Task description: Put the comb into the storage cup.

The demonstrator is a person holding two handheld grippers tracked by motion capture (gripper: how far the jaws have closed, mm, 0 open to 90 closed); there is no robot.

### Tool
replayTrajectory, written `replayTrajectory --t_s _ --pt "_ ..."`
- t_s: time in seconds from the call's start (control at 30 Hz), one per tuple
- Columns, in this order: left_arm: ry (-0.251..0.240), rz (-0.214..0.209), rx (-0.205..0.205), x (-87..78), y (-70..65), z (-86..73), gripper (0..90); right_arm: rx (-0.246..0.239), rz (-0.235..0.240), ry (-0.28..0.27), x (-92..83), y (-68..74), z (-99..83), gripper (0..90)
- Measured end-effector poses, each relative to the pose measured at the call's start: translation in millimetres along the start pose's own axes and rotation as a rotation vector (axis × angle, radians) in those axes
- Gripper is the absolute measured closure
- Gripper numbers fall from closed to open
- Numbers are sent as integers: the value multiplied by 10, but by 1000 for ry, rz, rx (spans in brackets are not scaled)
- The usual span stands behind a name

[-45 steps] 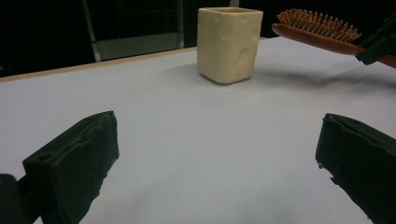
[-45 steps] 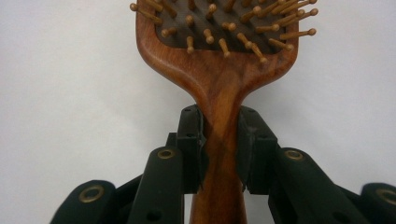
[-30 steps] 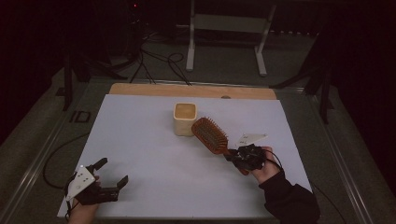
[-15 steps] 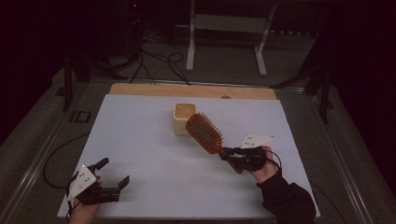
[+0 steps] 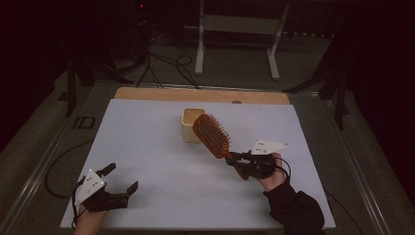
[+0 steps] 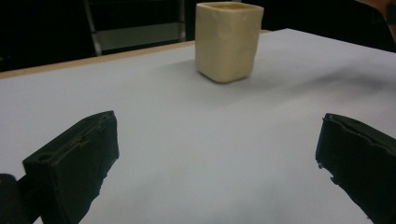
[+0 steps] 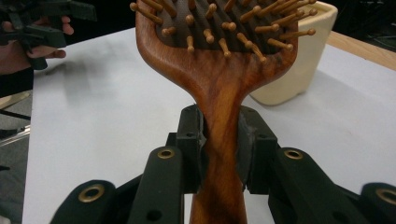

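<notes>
Right gripper view: fingers point(image 7: 190, 135) of right gripper point(image 7: 220, 140) clamped on handle of wooden paddle hairbrush point(image 7: 219, 70), bristled head just beyond, before cream square cup point(image 7: 303, 60). Carrying step; next, handle-down into cup. Left gripper point(image 5: 120, 180) wide open, empty, above worktop point(image 5: 161, 147).

a white sheet point(image 5: 161, 147) is spread over the desk, and a strip of bare wood point(image 5: 147, 94) is left uncovered along the far edge of the desk. a small dark mark point(image 5: 237, 102) is seen on that strip. a black label point(image 5: 84, 122) is fixed to the grey border at the left of the sheet, and a black cable point(image 5: 58, 161) is looped beside that edge. beyond the desk, a pale metal stand point(image 5: 235, 29) is set on the carpeted floor point(image 5: 313, 103), with dark cables point(image 5: 166, 63) trailed to its left.
</notes>
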State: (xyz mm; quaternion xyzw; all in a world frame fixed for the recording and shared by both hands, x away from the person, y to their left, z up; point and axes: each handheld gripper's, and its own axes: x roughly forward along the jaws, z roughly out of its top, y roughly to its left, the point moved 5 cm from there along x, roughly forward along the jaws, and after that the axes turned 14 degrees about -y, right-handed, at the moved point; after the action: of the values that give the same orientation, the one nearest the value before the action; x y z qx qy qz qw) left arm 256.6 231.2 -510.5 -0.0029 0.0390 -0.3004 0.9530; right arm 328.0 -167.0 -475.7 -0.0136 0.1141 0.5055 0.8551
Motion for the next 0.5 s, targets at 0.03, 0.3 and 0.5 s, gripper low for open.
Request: replayTrajectory --t_s 0.03,0.3,0.5 --pt "5 -10 -10 17 -16 37 2 -5 0 -7 7 8 1 728" --pt "60 -51 -80 188 -122 290 2 -8 -8 -9 28 26 -15 728" --pt "83 -61 -76 267 -188 516 2 -4 -8 -23 -6 19 12 728"
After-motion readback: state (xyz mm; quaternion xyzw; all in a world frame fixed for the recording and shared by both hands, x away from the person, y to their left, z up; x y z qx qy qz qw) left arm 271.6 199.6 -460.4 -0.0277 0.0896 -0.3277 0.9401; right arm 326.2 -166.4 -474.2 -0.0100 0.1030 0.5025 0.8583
